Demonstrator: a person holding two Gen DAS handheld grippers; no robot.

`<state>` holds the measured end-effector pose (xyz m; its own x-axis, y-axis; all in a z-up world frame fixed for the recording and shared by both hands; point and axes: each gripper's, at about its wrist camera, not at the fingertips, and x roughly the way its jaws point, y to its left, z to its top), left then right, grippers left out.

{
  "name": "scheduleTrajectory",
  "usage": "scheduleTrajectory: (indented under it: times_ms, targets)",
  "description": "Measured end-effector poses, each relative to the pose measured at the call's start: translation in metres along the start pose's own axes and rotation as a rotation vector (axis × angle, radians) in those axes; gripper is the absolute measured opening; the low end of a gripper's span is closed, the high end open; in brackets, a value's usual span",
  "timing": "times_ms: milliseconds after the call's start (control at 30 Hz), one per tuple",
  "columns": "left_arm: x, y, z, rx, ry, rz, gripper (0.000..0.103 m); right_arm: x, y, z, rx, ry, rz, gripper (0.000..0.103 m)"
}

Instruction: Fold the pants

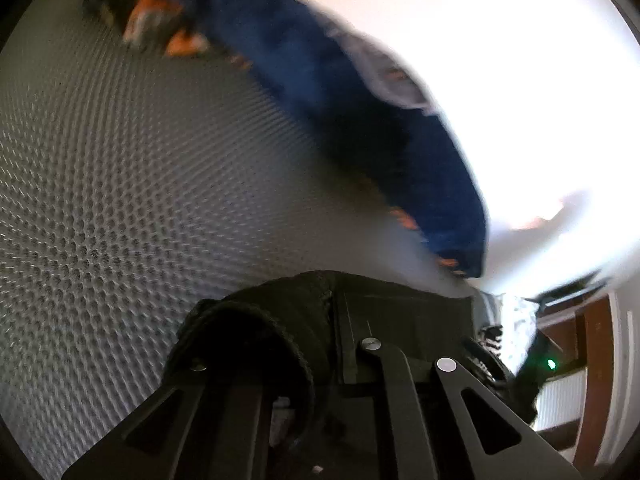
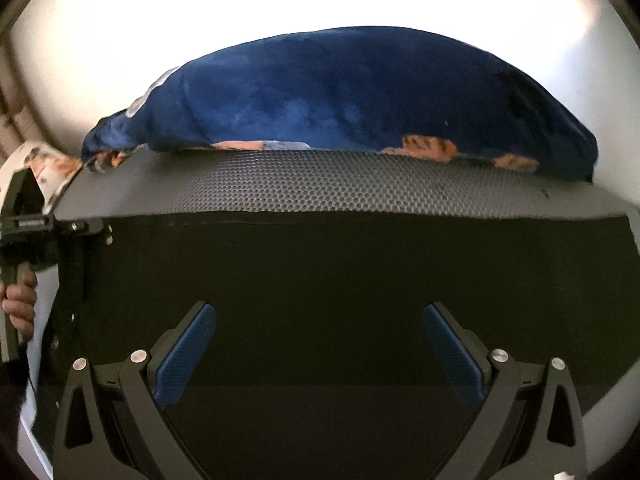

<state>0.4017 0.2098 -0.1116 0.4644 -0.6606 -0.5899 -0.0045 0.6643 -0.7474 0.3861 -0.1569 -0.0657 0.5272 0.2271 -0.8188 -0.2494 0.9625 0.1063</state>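
The black pants [image 2: 360, 264] lie spread on the grey dimpled mat [image 2: 320, 184], with a blue patterned garment [image 2: 340, 96] heaped at its far edge. The left hand-held gripper [image 1: 320, 320] is closed on a bunched fold of black fabric. The right hand-held gripper [image 2: 320, 344] is held wide open above the pants, nothing between its blue pads [image 2: 184, 356]. A matching edge should probably be pinched by the right before lifting, so both corners are carried over evenly and the fold is kept square.
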Motion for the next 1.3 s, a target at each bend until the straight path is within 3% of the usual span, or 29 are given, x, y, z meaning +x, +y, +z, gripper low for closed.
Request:
scheduleTrajectory:
  times_ms: [133,233,433,500,667,733,767,933,1000,1167,1300]
  targets:
    - [-0.033,-0.037,-0.018,0.129,-0.062,-0.114,0.008,-0.007,-0.007,0.015,-0.152,0.038,0.123,0.103]
    - [-0.046,-0.056,-0.034,0.21,-0.07,-0.129,0.008,-0.009,-0.009,0.029,-0.268,0.059,0.137,0.102]
    - [-0.064,-0.071,-0.059,0.26,-0.065,-0.159,0.008,0.007,-0.02,0.067,-0.435,0.121,0.192,0.098]
    - [-0.07,-0.074,-0.065,0.261,-0.07,-0.172,0.008,0.018,-0.023,0.076,-0.471,0.183,0.256,0.098]
    - [-0.095,-0.078,-0.076,0.278,-0.074,-0.186,0.008,0.045,-0.024,0.086,-0.57,0.301,0.302,0.094]
    - [-0.096,-0.079,-0.077,0.281,-0.07,-0.182,0.008,0.053,-0.024,0.085,-0.611,0.351,0.331,0.089]
    - [-0.1,-0.079,-0.08,0.283,-0.07,-0.178,0.008,0.057,-0.025,0.084,-0.635,0.358,0.326,0.08]
    - [-0.112,-0.082,-0.087,0.271,-0.062,-0.157,0.008,0.068,-0.044,0.08,-0.626,0.412,0.325,0.06]
    - [-0.112,-0.083,-0.088,0.275,-0.058,-0.139,0.008,0.067,-0.054,0.078,-0.612,0.414,0.319,0.04]
    - [-0.098,-0.08,-0.079,0.267,-0.056,-0.108,0.008,0.058,-0.064,0.073,-0.58,0.382,0.251,0.014]
    - [-0.096,-0.076,-0.079,0.263,-0.056,-0.075,0.008,0.026,-0.061,0.065,-0.555,0.275,0.147,0.011]
